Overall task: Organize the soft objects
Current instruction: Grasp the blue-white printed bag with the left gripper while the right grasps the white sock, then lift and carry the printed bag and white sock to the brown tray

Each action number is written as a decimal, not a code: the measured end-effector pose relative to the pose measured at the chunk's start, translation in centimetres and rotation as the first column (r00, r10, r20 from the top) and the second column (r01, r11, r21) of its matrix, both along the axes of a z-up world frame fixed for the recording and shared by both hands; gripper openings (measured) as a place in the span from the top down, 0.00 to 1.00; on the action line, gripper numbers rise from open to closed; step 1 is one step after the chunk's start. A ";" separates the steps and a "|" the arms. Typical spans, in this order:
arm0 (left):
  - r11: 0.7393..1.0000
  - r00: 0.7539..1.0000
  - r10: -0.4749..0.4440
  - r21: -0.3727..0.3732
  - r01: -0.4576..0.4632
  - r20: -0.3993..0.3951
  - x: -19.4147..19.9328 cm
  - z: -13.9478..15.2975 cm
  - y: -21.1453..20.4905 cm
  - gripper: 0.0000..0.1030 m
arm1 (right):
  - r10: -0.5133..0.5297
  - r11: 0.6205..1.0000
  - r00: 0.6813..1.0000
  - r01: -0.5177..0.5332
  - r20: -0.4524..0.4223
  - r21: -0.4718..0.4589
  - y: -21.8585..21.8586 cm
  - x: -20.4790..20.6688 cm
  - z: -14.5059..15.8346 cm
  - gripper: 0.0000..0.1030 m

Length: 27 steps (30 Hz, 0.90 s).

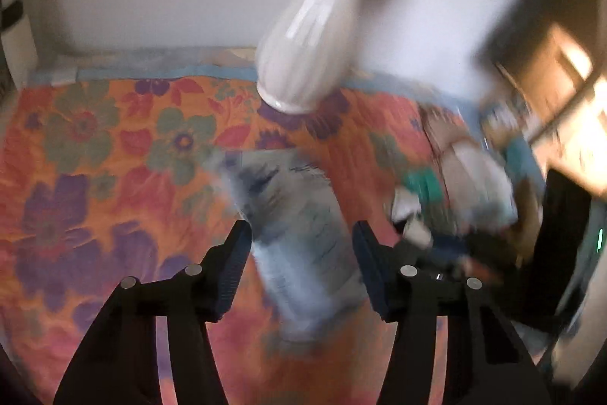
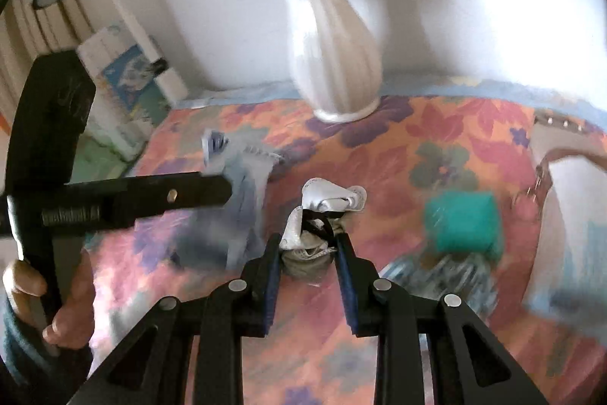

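A grey-blue cloth (image 1: 296, 238) lies on the floral bedspread (image 1: 95, 158). My left gripper (image 1: 301, 238) is open, one finger on each side of the cloth. The same cloth (image 2: 235, 211) shows in the right wrist view, with the left gripper's finger (image 2: 151, 194) reaching over it. My right gripper (image 2: 307, 245) is shut on a white and black fabric bundle (image 2: 322, 215), held just above the bedspread (image 2: 379, 147). A folded green cloth (image 2: 463, 222) lies to the right, with a blue patterned cloth (image 2: 440, 276) in front of it. Both views are blurred.
A white ribbed vase (image 2: 334, 55) with blue flowers stands at the back against the wall; it also shows in the left wrist view (image 1: 307, 44). A pale bag with brown straps (image 2: 569, 200) lies at the right. A box (image 2: 125, 82) stands left of the bed.
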State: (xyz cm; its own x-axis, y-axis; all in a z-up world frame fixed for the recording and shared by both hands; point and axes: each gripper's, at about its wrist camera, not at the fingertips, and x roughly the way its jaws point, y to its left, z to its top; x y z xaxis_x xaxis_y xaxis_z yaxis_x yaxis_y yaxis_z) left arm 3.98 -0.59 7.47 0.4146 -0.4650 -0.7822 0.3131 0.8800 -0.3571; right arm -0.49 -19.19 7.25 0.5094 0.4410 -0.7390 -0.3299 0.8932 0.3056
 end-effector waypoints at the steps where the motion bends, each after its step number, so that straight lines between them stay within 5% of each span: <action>1: 0.999 0.999 -0.039 0.033 0.038 0.010 -1.2 0.3 0.3 0.49 | 0.009 1.000 1.000 -0.009 -0.008 -0.001 0.3 -0.8 0.3 0.74; 4: 0.984 0.992 -0.124 0.130 0.123 0.000 -3.4 -0.2 0.3 0.46 | 0.035 0.999 0.999 -0.036 -0.007 -0.033 1.3 -3.8 0.7 0.74; 7: 0.984 0.996 -0.083 0.158 0.087 -0.030 -4.4 -1.6 1.2 0.38 | 0.054 0.997 0.999 -0.054 0.003 -0.057 2.5 -5.9 0.2 0.71; 9: 0.996 0.996 -0.040 0.072 0.045 -0.074 -4.6 -2.4 1.8 0.38 | 0.042 0.995 0.999 -0.043 -0.014 -0.086 2.7 -6.4 -0.6 0.62; 11: 1.000 0.994 0.002 -0.021 -0.004 -0.109 -4.6 -2.9 2.5 0.30 | 0.021 0.996 0.999 -0.024 -0.029 -0.091 2.2 -7.0 -1.1 0.40; 15: 0.980 0.989 0.042 -0.187 -0.068 -0.141 -3.7 -3.2 2.6 0.26 | 0.002 0.998 0.999 -0.005 -0.048 -0.063 0.9 -8.2 -1.0 0.40; 18: 0.959 0.984 0.107 -0.246 -0.141 -0.146 -2.6 -3.0 2.1 0.17 | -0.003 0.999 0.999 0.001 -0.049 -0.049 0.3 -9.2 -0.7 0.39; 21: 0.963 0.979 0.169 -0.190 -0.189 -0.114 -1.3 -3.4 1.1 0.17 | 0.002 0.997 0.999 -0.004 -0.032 -0.073 1.0 -9.5 -0.4 0.39; 24: 0.979 0.986 0.137 -0.141 -0.149 -0.090 -1.0 -4.5 -0.2 0.18 | 0.016 0.994 0.999 -0.020 -0.033 -0.104 2.3 -8.8 -0.9 0.39; 27: 0.987 0.988 0.146 -0.074 -0.143 0.042 -2.0 -4.7 -0.7 0.26 | -0.003 0.991 0.999 -0.003 -0.043 -0.135 3.6 -7.6 -2.1 0.39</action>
State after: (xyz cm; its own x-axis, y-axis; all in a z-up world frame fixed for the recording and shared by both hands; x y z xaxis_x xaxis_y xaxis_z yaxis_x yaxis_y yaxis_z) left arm 1.98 -1.30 2.72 0.5172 -0.4511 -0.7273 0.2026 0.8902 -0.4081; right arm -8.09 -15.61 5.15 0.4756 0.3357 -0.8131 -0.3188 0.9273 0.1964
